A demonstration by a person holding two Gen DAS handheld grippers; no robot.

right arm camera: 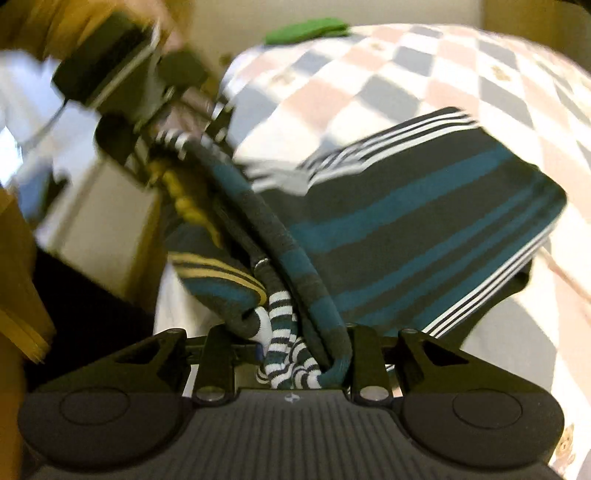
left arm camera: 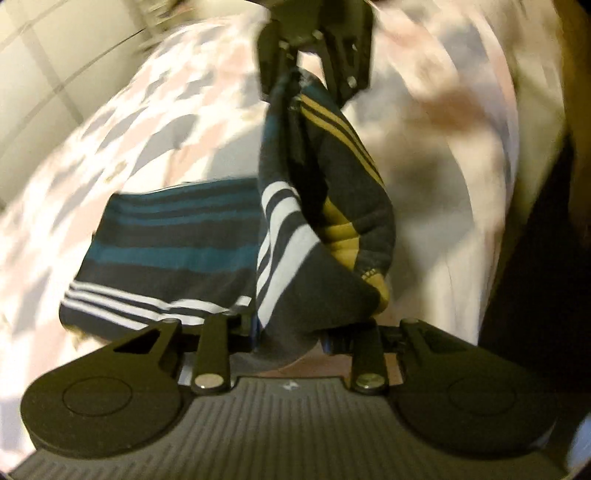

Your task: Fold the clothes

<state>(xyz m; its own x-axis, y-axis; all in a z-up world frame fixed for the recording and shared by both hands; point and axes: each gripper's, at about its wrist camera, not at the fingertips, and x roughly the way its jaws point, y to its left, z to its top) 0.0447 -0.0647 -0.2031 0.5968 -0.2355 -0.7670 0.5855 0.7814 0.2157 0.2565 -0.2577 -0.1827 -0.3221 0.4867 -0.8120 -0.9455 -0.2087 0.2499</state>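
One striped garment (left arm camera: 166, 236) lay partly on the checked bed cover (left arm camera: 122, 110), its dark, teal and white bands spread flat there, while the rest rose off the cover as a twisted rope of cloth strung between the two tools. The left hand-held gripper (left arm camera: 291, 339) was closed on one bunched end. The right hand-held gripper (right arm camera: 306, 369) was clamped on the other, with several layers gathered between its fingers.

The cloth looked like a soft, light knit: limp, stretchy, quick to twist and sag, with no stiffness to hold a crease. It would probably handle best taken at corners or along a hem, not in a bunch.

Counted: one garment, two grippers, and one green cloth (right arm camera: 306, 31) beyond the cover's far edge, well apart from the garment.
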